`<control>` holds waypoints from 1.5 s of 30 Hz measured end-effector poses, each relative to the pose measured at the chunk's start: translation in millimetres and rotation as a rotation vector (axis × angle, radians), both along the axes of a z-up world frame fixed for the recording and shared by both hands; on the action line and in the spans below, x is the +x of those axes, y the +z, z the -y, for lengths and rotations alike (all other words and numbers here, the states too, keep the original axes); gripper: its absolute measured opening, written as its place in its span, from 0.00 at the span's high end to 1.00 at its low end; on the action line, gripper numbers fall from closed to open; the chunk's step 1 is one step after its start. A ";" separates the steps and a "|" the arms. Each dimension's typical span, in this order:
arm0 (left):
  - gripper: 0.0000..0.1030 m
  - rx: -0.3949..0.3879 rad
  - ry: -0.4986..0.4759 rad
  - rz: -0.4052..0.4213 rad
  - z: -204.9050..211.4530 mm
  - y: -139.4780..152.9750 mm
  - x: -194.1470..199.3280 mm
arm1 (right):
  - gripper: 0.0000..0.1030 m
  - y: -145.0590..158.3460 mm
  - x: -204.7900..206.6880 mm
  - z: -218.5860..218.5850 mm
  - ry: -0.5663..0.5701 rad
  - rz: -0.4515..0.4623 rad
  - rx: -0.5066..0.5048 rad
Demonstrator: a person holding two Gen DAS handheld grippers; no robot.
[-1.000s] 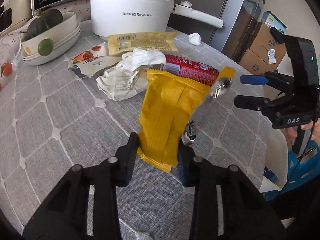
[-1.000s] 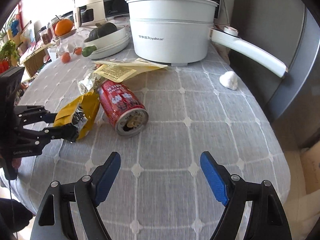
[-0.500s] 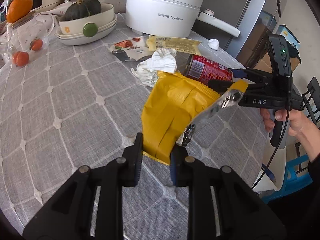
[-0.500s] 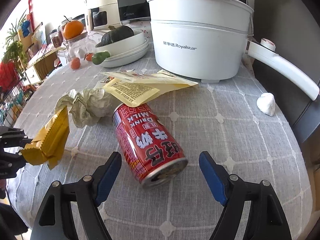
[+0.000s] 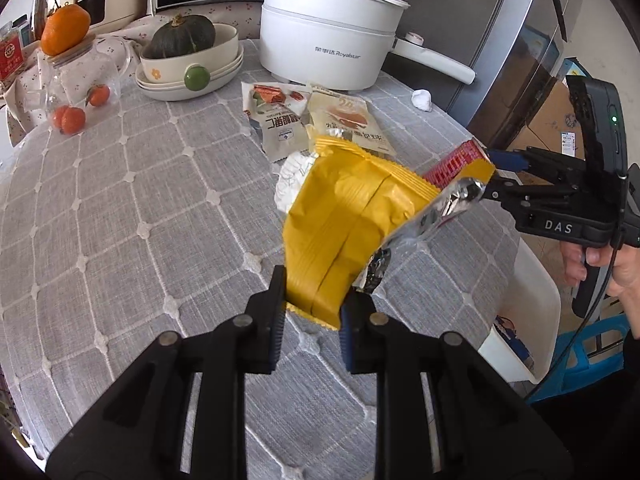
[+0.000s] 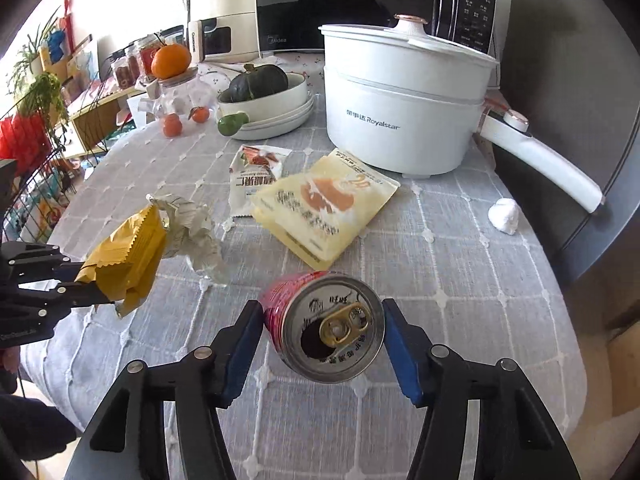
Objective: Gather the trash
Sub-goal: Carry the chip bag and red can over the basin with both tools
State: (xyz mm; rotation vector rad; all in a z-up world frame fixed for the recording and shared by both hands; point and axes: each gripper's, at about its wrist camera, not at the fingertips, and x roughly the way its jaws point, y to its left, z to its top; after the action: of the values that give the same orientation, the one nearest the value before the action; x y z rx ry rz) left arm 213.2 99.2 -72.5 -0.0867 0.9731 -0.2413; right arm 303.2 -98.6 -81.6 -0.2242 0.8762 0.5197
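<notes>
My left gripper (image 5: 314,304) is shut on a yellow snack wrapper (image 5: 344,232) and holds it above the grey tablecloth; the wrapper also shows in the right wrist view (image 6: 124,264). My right gripper (image 6: 322,328) is closed around a red drink can (image 6: 328,324) with its opened top facing the camera; the can's red side shows in the left wrist view (image 5: 456,162). On the table lie a crumpled paper (image 6: 192,228), a white snack packet (image 6: 252,180) and a pale yellow packet (image 6: 324,204).
A white Royalstar pot (image 6: 400,112) with a long handle stands at the back. Stacked bowls with a dark squash (image 6: 260,84), a glass jar (image 6: 180,96) and small oranges are at the back left. A white bin (image 5: 528,320) sits beside the table's right edge. A small white wad (image 6: 504,216) lies right.
My left gripper has lifted the yellow wrapper off the table. My right gripper has moved in on the red can and closed around it.
</notes>
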 end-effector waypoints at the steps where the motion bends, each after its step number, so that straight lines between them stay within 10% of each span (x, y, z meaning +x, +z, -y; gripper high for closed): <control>1: 0.76 0.005 -0.001 -0.001 3.6 3.5 -4.7 | 0.45 3.9 -5.2 1.7 -0.003 -0.001 -0.008; 18: 0.76 -0.146 0.041 0.012 52.9 34.2 -96.1 | 0.47 50.5 -122.0 73.6 -0.200 -0.012 -0.019; 45: 0.76 -0.163 -0.400 -0.104 237.0 -34.6 -71.3 | 0.46 15.8 -160.7 250.5 -0.617 -0.177 -0.003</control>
State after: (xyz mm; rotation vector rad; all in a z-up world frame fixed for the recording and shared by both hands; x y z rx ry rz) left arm 141.8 -137.8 -107.0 -0.0537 1.0688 -0.6897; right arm 142.4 -349.1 -65.8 0.0954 1.0601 -0.0393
